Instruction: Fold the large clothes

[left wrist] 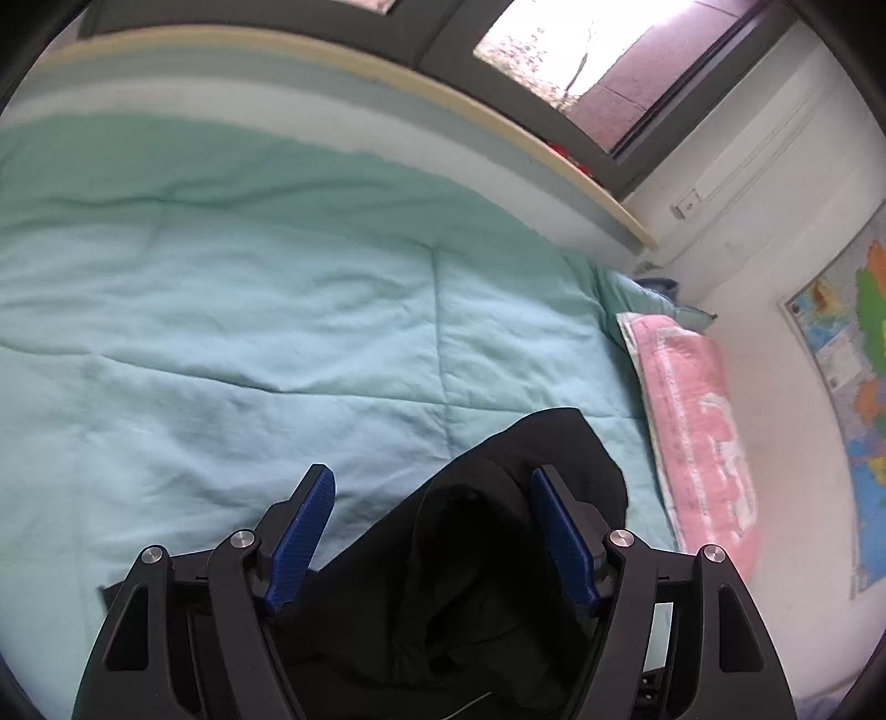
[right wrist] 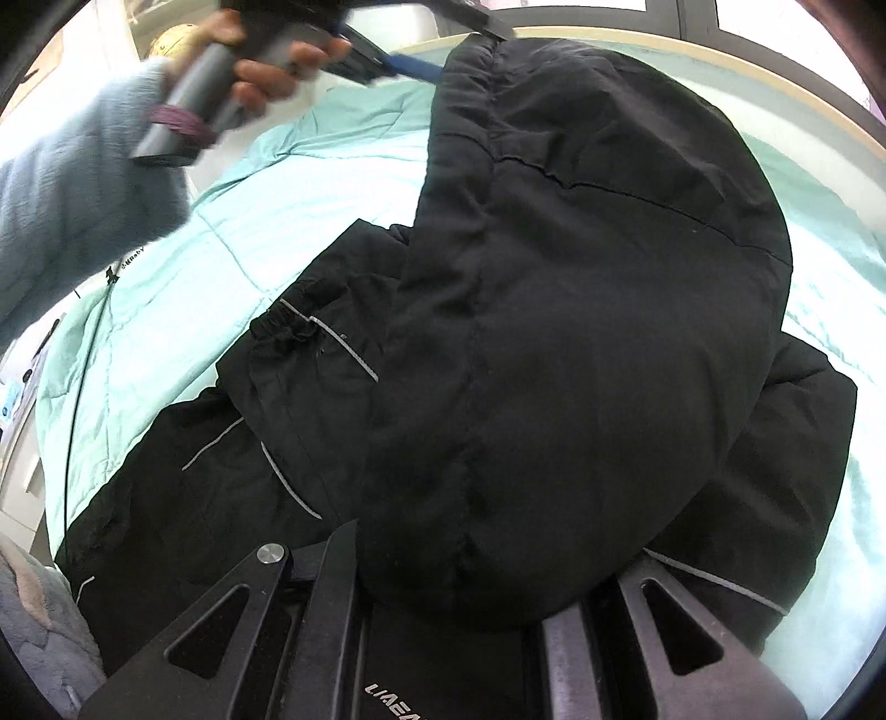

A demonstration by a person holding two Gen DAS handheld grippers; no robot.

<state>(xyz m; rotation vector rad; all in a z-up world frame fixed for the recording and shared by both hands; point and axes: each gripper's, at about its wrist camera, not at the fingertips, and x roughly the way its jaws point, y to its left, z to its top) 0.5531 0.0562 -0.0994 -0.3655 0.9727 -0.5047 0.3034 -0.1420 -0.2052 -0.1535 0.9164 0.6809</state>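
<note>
A black hooded jacket (right wrist: 554, 277) with thin grey piping lies on the teal quilt (right wrist: 183, 310). Its hood is spread over my right gripper (right wrist: 459, 559) and hides the fingertips; the jaws are shut, with the cloth bunched at them. In the right wrist view my left gripper (right wrist: 473, 52) hovers at the hood's far edge, held by a hand (right wrist: 266, 61). In the left wrist view that gripper (left wrist: 433, 476) stands open, its blue pads (left wrist: 304, 531) wide apart above a fold of the jacket (left wrist: 498, 554), neither pad pressing on it.
The quilt (left wrist: 249, 332) covers a bed with a pale wooden rail (left wrist: 498, 127) along the far side under a window. A pink pillow (left wrist: 698, 432) lies at the right by a white wall with a map (left wrist: 847, 387). A light-blue sleeve (right wrist: 83, 183) reaches in at left.
</note>
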